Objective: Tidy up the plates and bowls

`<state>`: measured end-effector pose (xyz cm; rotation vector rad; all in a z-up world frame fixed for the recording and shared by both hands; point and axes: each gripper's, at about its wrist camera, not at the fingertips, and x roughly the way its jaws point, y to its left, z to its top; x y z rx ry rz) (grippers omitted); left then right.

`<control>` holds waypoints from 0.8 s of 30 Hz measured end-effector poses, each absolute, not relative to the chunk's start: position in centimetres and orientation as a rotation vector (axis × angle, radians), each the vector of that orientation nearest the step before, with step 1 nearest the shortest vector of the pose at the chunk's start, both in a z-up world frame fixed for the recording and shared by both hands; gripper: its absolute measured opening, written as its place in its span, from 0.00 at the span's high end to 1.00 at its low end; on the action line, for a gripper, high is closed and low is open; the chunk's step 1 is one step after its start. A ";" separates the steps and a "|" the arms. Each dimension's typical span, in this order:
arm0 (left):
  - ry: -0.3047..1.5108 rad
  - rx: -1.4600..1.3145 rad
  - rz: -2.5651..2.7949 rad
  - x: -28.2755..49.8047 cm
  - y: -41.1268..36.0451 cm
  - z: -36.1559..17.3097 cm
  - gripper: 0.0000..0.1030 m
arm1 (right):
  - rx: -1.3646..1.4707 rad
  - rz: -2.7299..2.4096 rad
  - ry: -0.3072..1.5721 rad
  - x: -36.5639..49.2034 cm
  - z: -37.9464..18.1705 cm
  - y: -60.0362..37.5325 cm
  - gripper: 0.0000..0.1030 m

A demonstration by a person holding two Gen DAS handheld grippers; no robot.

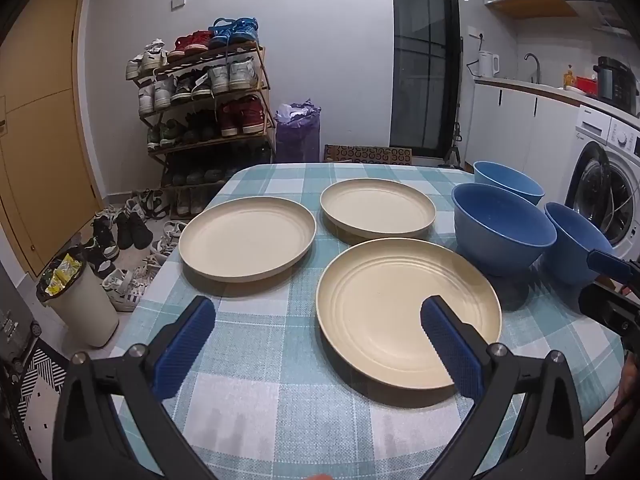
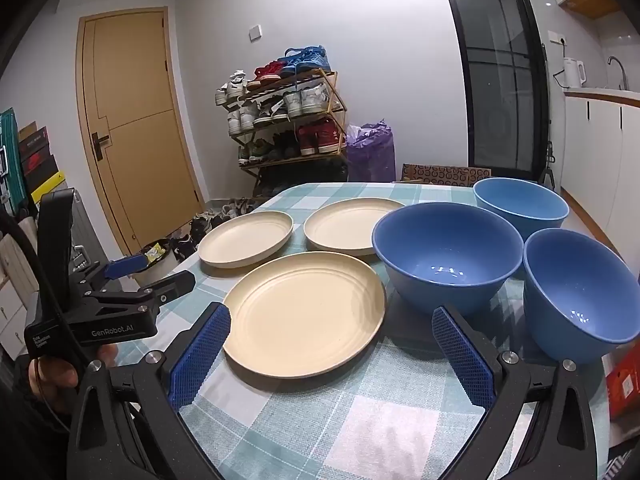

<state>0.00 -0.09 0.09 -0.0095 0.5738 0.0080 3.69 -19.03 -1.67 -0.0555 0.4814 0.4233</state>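
Three cream plates lie apart on the checked tablecloth [image 1: 256, 396]: a near plate [image 1: 408, 312] [image 2: 304, 312], a far left plate [image 1: 248, 238] [image 2: 246, 238] and a far right plate [image 1: 378, 208] [image 2: 352, 224]. To their right stand three blue bowls: a middle bowl [image 1: 504, 228] [image 2: 448, 252], a far bowl [image 1: 508, 182] [image 2: 520, 204] and a right bowl [image 1: 576, 240] [image 2: 580, 284]. My left gripper [image 1: 318, 312] [image 2: 160, 272] hovers open over the near plate's left rim, holding nothing. My right gripper [image 2: 331, 316] [image 1: 604, 284] is open too, above the near plate's right side in front of the bowls.
A person's hand [image 2: 60, 376] holds the left gripper's handle. Left of the table are a waste bin [image 1: 84, 304] and loose shoes on the floor, with a shoe rack [image 1: 204, 108] behind them. A washing machine [image 1: 604, 184] stands to the right.
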 end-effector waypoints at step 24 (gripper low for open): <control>0.567 -0.036 0.024 0.0 0.6 0.2 0.00 | -0.057 0.423 0.485 3.5 -1.4 -18.8 0.00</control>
